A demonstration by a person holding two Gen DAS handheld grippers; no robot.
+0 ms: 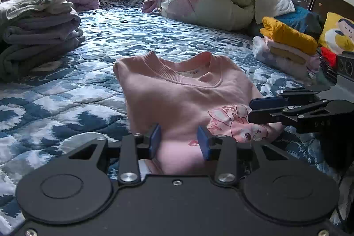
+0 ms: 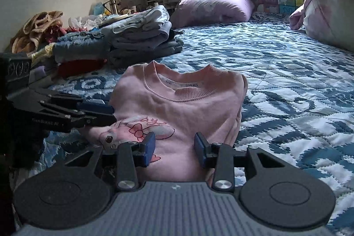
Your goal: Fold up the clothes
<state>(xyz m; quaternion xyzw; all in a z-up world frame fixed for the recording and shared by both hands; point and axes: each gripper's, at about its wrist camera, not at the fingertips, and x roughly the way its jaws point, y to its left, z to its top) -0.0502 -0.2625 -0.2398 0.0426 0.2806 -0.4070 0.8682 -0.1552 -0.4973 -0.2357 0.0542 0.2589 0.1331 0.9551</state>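
The pink sweatshirt (image 1: pixel 177 98) lies on the blue quilt (image 1: pixel 93 41), right in front of both my tools. It looks folded small, neck part far from me, sleeves tucked out of sight.

My left gripper (image 1: pixel 179 141) has its fingers apart, with the near edge of the shirt between them. My right gripper (image 2: pixel 174 146) is apart too, over the picture of the bunny.

What could go wrong? If I pinch only the top layer and lift, the fold could fall open. If one tool pulls harder, the shirt goes crooked. The quilt is soft, so I could grab it too.

The gray folded pile (image 1: pixel 39 37) sits far to my left.
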